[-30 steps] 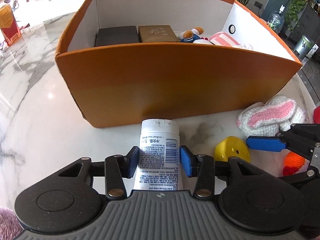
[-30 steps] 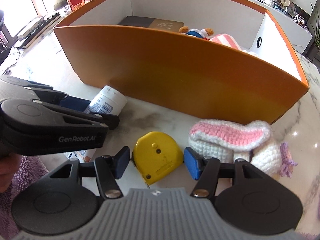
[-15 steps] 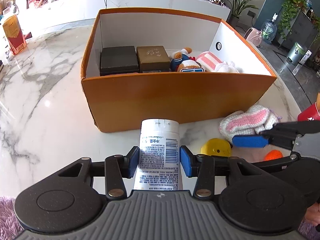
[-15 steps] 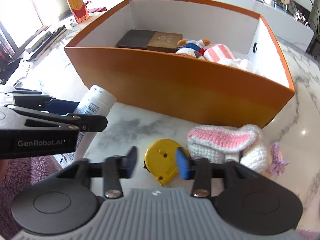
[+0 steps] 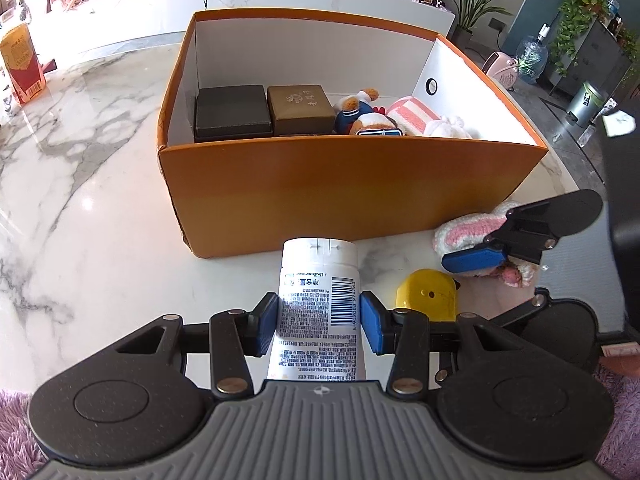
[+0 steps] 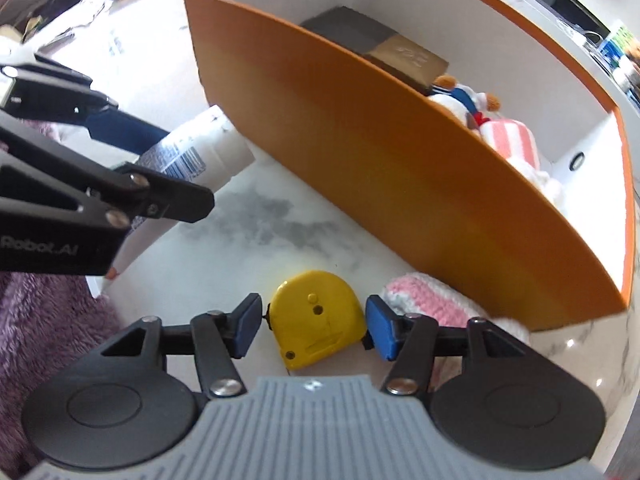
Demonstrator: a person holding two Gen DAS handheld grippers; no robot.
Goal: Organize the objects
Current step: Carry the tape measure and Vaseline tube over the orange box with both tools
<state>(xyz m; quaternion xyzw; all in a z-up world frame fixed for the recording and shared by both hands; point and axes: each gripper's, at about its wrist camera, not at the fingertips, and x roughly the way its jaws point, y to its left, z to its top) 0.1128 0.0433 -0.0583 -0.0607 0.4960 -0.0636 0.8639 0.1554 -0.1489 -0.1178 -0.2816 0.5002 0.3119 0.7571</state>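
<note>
My left gripper [image 5: 318,328] is shut on a white tube [image 5: 318,276] with a barcode label, held above the marble table [image 5: 80,220] in front of the orange box [image 5: 340,188]. In the right wrist view the tube [image 6: 200,156] points at the box's near wall [image 6: 360,140]. My right gripper [image 6: 312,328] points down at a yellow tape measure [image 6: 316,308] lying on the table. Its jaws are opening, with the tape measure between them and a small gap at each pad. A pink and white knitted rabbit toy [image 6: 424,300] lies just right of it.
The box holds two dark cases [image 5: 232,110], a plush bear [image 5: 360,114] and a pink striped plush [image 5: 416,114]. A red and yellow carton [image 5: 22,64] stands at the far left. A purple fluffy rug [image 6: 48,312] borders the table's near edge.
My left gripper has risen with the tube, so more of the box's inside shows. My right gripper has rolled over the tape measure; its jaws narrowed and then widened again.
</note>
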